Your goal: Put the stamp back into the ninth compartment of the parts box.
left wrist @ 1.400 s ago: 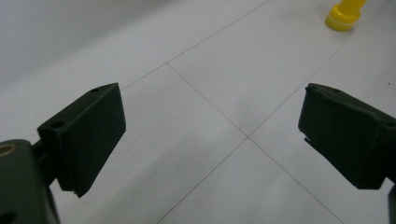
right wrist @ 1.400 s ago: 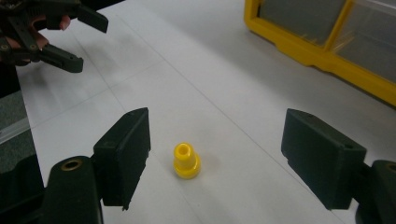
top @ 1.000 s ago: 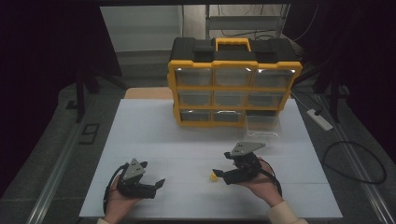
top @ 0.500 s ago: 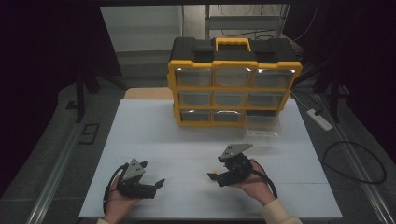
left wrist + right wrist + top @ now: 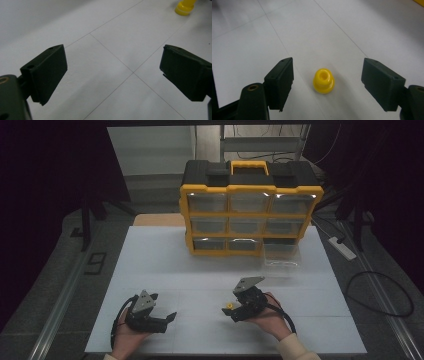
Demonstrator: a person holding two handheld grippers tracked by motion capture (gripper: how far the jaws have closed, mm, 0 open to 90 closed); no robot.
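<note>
If closed off-centre, could easily pop that little yellow plug (image 5: 323, 81) sideways across the surface (image 5: 200, 265); right gripper (image 5: 327, 86) fingers spread wide around it, not touching yet.

Left gripper (image 5: 113, 75): two black jaws rising from the lower corners, spread wide, nothing between them. Each pad is a blunt block with small screw holes on its upper face. White table (image 5: 75, 30): beneath and ahead of the jaws, crossed by thin seam lines meeting between the pads. Yellow plastic part (image 5: 184, 7): far ahead, beyond the right-hand jaw, standing on the table, cut off by the top edge.
</note>
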